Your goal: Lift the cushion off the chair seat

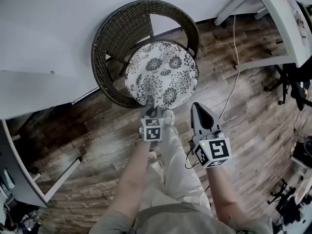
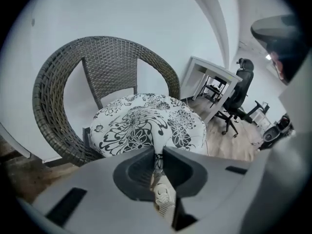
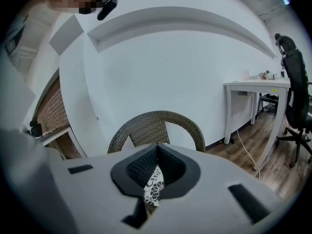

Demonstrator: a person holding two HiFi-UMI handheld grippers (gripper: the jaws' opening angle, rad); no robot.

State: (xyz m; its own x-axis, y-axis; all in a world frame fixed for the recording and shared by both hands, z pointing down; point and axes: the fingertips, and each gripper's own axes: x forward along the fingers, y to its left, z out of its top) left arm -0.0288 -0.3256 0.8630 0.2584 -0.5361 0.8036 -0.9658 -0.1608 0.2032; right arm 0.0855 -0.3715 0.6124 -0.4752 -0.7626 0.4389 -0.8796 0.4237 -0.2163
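Observation:
A round white cushion (image 1: 163,74) with black flower print lies on the seat of a dark wicker chair (image 1: 117,28). My left gripper (image 1: 155,108) is at the cushion's near edge, shut on a pinched fold of the fabric. In the left gripper view that fold runs up between the jaws of the gripper (image 2: 157,155), and the cushion (image 2: 146,123) bulges behind it. My right gripper (image 1: 196,106) hangs just off the cushion's near-right edge. Its jaws meet at the tips (image 3: 157,149) with nothing pinched there. A strip of cushion (image 3: 153,182) shows lower down, behind the jaws.
The chair stands against a white wall on a wooden floor. A white desk (image 1: 278,13) stands to the right, with a cable (image 1: 236,72) trailing over the floor and a black office chair (image 2: 239,96) beyond. The person's legs and a shoe (image 1: 168,118) are just in front of the chair.

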